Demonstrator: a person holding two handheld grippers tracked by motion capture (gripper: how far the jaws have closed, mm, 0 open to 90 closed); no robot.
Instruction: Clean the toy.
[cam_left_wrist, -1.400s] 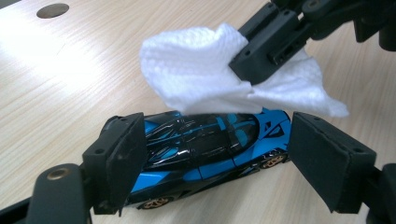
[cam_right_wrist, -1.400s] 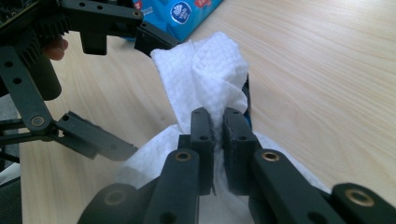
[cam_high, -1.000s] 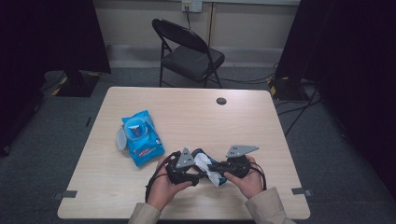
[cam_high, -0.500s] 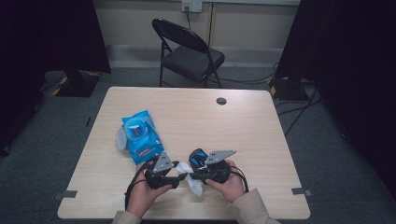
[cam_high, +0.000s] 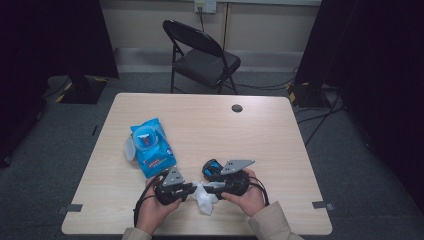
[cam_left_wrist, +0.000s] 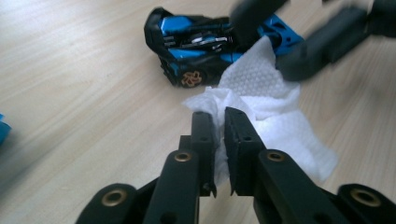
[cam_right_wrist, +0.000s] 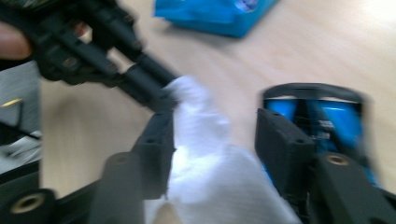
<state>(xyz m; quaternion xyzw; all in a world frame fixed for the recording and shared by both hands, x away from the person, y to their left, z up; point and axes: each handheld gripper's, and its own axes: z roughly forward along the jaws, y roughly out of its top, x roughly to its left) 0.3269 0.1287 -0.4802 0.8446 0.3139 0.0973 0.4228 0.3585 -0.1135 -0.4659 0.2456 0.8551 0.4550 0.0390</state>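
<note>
The white wet wipe (cam_left_wrist: 261, 126), lying crumpled near the table's (cam_high: 280, 125) front edge, looked limp, light and tearable, so the left gripper (cam_left_wrist: 218, 122) pinched its edge while the right gripper (cam_right_wrist: 215, 135), just opened, straddled it unpressed.
</note>
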